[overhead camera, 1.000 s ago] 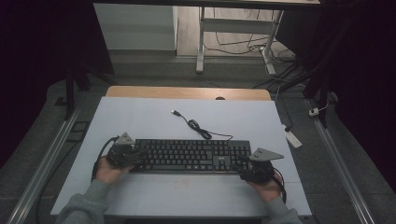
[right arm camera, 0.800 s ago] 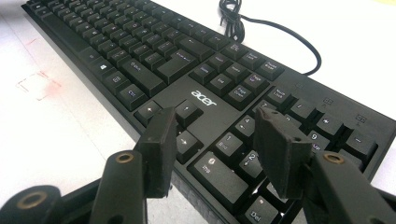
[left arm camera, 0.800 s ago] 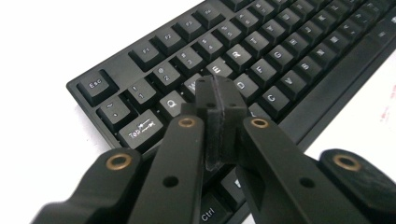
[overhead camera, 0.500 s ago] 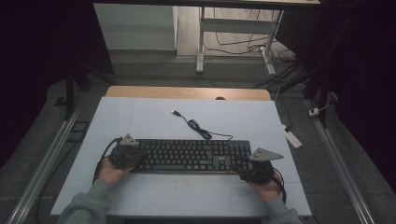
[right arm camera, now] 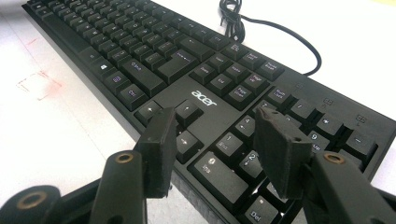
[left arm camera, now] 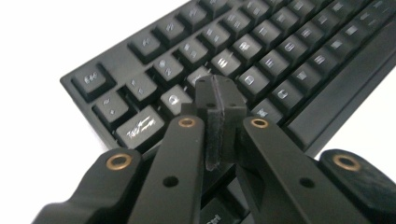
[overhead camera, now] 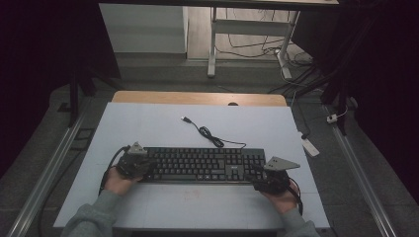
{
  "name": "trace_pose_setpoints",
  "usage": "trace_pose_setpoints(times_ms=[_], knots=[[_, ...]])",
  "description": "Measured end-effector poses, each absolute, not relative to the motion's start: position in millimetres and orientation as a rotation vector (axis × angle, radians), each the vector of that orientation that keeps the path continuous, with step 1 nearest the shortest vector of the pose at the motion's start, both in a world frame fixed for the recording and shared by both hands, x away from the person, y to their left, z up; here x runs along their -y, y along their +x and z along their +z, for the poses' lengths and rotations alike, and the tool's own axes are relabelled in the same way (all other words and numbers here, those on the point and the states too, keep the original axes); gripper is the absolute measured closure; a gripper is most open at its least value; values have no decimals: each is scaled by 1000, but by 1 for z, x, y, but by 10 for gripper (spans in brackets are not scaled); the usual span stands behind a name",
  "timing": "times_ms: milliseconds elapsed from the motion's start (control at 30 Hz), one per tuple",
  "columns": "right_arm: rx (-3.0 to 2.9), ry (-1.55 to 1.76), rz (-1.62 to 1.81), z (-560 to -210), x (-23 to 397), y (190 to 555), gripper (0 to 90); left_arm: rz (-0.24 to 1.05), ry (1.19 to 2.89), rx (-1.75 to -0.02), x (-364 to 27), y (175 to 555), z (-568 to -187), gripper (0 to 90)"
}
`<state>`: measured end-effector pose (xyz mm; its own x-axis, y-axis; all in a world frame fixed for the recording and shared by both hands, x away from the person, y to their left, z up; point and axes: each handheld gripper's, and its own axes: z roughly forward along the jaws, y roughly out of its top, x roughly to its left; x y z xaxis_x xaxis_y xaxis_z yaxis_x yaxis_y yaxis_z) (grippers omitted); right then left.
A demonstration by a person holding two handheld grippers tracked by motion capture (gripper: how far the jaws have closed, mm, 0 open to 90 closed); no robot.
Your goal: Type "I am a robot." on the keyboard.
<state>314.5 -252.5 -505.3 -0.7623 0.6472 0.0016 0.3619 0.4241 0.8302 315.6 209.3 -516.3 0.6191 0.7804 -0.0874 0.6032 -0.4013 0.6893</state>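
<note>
a pale grey-blue rectangular table top (overhead camera: 163, 126) sits in the middle of the high view, with a strip of light wood (overhead camera: 197, 98) along its far edge. a long black plastic keyboard (overhead camera: 202, 165) lies flat across the lower centre of the frame, parallel to the near edge. its thin black cable (overhead camera: 210, 137) coils loosely just behind it and runs toward the upper middle, ending in a plug. faint reddish marks (right arm camera: 39, 84) stain the surface near the keyboard's front edge.

Black keyboard (overhead camera: 202, 164) w/ white legends, black cable (overhead camera: 210, 135), pale blue-grey table (overhead camera: 148, 123).
</note>
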Motion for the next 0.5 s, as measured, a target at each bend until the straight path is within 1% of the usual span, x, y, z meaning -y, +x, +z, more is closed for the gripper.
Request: trace_pose_setpoints(times_ms=[67,100,233,333,400,500], knots=[[-2363,868,1261,-505,253,314,493,326,2109,-1068,-211,313,-513,880],[-2361,871,1262,-505,253,314,494,330,2093,-1064,-212,312,-511,844],[-2359,876,1259,-505,253,314,493,321,2025,-1058,-217,310,-506,645],[-2360,876,1259,-505,253,314,492,309,1998,-1067,-220,309,-503,525],[-2357,877,1271,-505,254,314,492,295,1983,-1069,-222,309,-501,466],[-2358,880,1274,-505,254,315,492,276,1959,-1072,-224,308,-499,411]])
